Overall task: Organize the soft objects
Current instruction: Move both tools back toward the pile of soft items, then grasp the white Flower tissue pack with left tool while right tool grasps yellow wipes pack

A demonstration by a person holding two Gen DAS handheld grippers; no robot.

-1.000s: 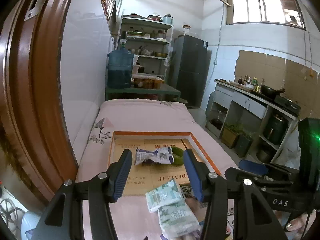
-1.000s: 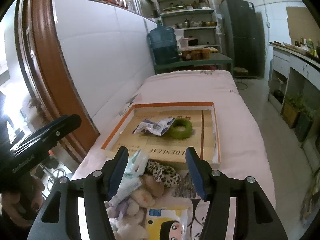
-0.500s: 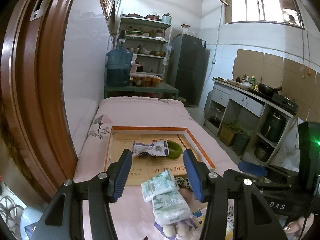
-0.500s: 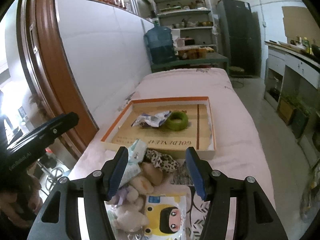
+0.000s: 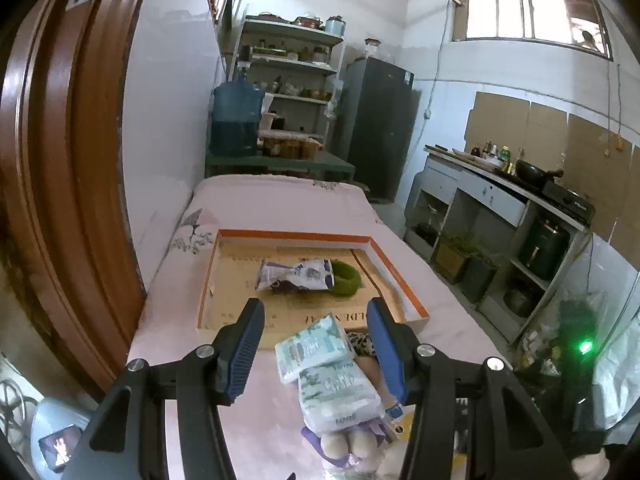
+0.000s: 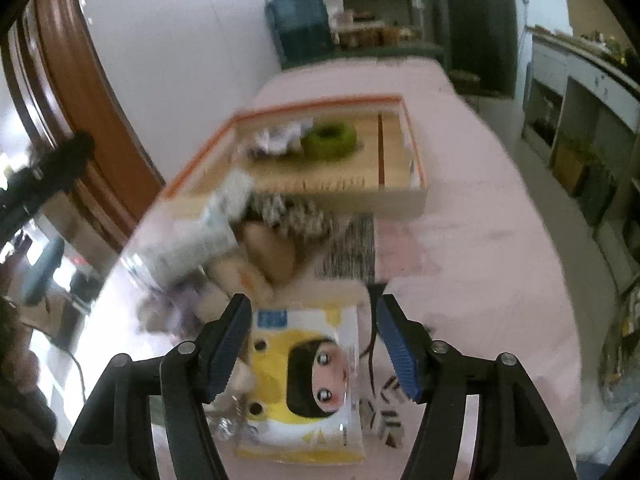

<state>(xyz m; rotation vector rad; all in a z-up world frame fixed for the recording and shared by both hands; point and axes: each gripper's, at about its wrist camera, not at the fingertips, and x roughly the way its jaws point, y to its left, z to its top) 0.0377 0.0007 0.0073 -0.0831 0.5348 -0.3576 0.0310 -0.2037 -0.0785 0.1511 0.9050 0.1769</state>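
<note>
A: Where is the yellow pack [image 6: 304,380]?

B: On the pink bed [image 6: 460,248], right between the fingers of the right gripper [image 6: 314,350]. Its jaws have just been opening and do not pinch it yet.

A: Is it hard?

B: It looks soft, light and a bit slippery. Best to squeeze its two long sides.

A: And the left gripper [image 5: 316,354]?

B: Open, holding nothing. Two white packs [image 5: 314,348] lie under it. The tray [image 5: 400,304] holds two things: one bag [image 5: 296,275], one green ring [image 5: 346,278].
</note>
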